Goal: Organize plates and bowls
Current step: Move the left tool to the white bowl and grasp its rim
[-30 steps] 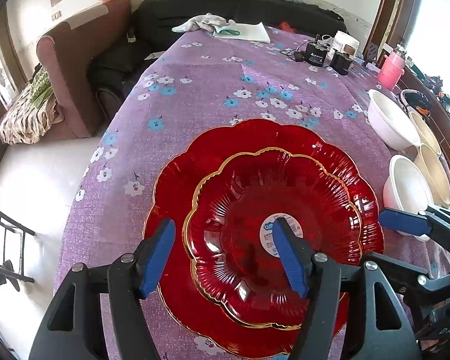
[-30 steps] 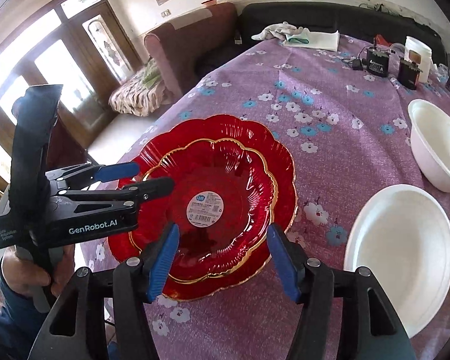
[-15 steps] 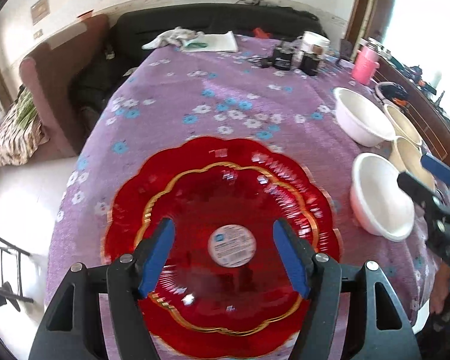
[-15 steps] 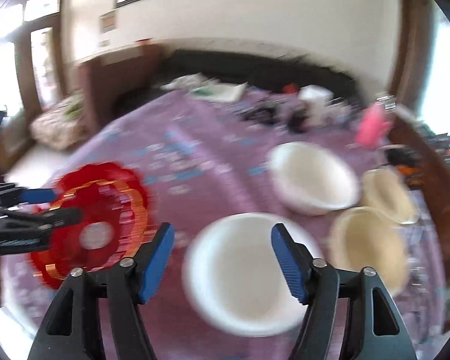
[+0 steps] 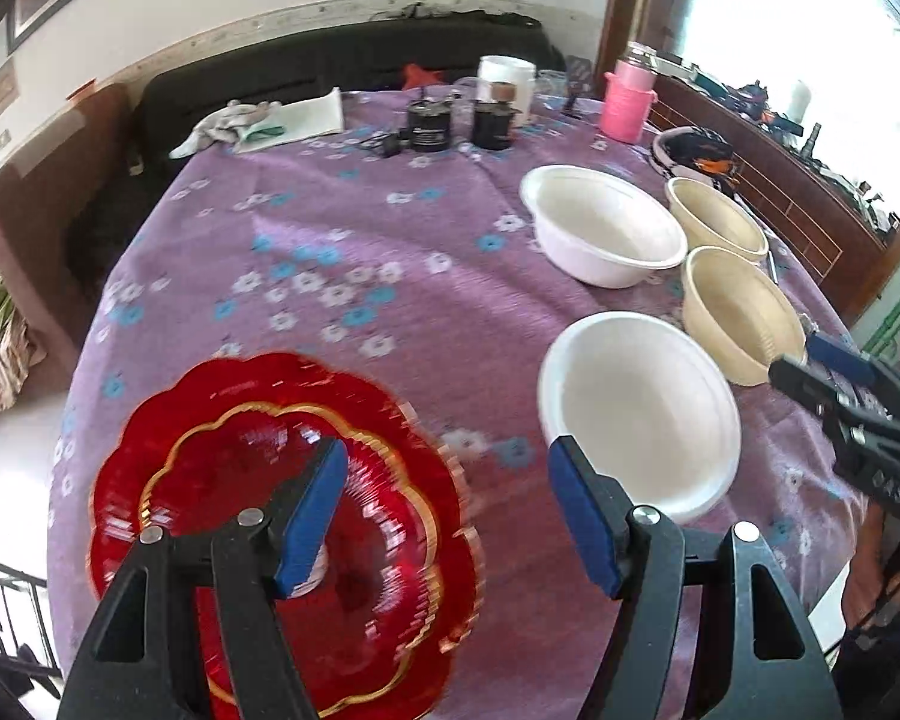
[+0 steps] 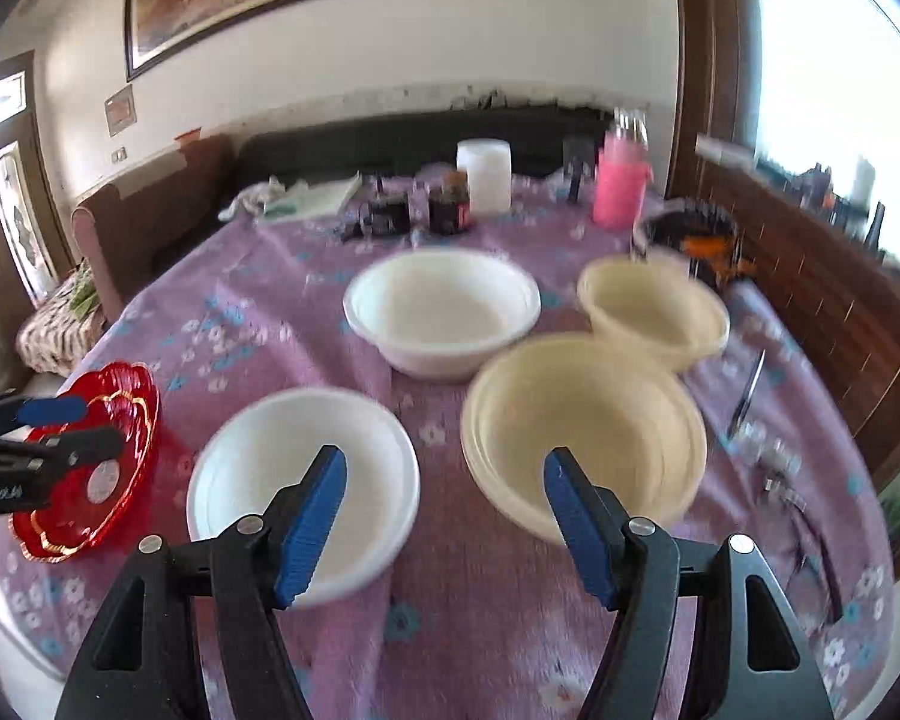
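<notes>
Left wrist view: your left gripper is open and empty. Two stacked red plates lie under its left finger, a white bowl just ahead to the right.

Right wrist view: your right gripper is open and empty, its jaws having just widened. It straddles the gap between the white bowl and a cream bowl. Blur hides rims, so a hasty close could clip both. I count two plates, two white bowls and two cream, probably.
</notes>
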`<state>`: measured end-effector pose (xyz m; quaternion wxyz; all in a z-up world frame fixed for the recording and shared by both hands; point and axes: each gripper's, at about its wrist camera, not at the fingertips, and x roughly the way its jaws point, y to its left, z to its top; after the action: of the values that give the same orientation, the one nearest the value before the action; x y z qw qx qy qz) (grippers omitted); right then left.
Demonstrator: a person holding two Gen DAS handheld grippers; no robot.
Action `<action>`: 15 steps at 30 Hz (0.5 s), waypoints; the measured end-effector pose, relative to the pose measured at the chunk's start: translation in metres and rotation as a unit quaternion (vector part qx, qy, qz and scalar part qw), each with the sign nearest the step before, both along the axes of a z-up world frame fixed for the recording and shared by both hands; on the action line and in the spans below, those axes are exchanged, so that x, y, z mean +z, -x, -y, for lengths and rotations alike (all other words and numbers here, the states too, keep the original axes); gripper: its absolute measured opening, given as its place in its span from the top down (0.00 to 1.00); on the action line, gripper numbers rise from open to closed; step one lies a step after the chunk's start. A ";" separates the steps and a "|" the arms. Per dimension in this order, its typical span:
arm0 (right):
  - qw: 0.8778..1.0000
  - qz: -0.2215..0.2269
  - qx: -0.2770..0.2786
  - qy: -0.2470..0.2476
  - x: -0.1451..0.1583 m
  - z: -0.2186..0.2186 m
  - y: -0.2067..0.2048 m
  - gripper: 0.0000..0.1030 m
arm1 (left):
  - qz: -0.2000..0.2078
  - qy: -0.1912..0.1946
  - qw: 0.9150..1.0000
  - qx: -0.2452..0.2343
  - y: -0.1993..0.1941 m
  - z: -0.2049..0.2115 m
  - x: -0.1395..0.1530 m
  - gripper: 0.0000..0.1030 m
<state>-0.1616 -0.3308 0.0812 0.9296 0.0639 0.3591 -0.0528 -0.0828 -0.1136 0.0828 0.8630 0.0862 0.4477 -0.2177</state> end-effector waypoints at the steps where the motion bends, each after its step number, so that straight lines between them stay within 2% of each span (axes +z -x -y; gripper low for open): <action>1: 1.000 -0.006 0.005 -0.019 -0.002 0.005 0.002 0.31 | 0.000 0.000 1.000 -0.003 -0.002 0.006 -0.001 0.33; 3: 0.998 -0.017 0.017 -0.058 -0.008 0.011 0.006 0.45 | -0.002 0.000 1.000 -0.008 -0.003 0.014 -0.002 0.33; 5: 0.996 -0.031 0.027 -0.083 -0.015 0.012 0.009 0.63 | -0.003 0.000 1.000 -0.015 -0.005 0.023 -0.003 0.33; 7: 0.994 -0.038 0.041 -0.095 -0.022 0.010 0.010 0.70 | -0.003 -0.003 1.000 -0.022 -0.006 0.031 -0.006 0.33; 10: 0.991 -0.046 0.050 -0.114 -0.029 0.007 0.011 0.70 | -0.009 -0.007 1.000 -0.028 -0.010 0.039 -0.013 0.35; 12: 0.991 -0.051 0.053 -0.116 -0.032 0.005 0.009 0.70 | -0.010 -0.010 0.999 -0.034 -0.011 0.045 -0.016 0.43; 15: 0.989 -0.059 0.056 -0.123 -0.036 0.003 0.006 0.70 | -0.009 -0.019 0.999 -0.040 -0.013 0.053 -0.021 0.48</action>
<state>-0.1674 -0.3339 0.0450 0.8932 0.1543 0.4204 0.0406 -0.0700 -0.1663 0.0618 0.8475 0.1187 0.4558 -0.2446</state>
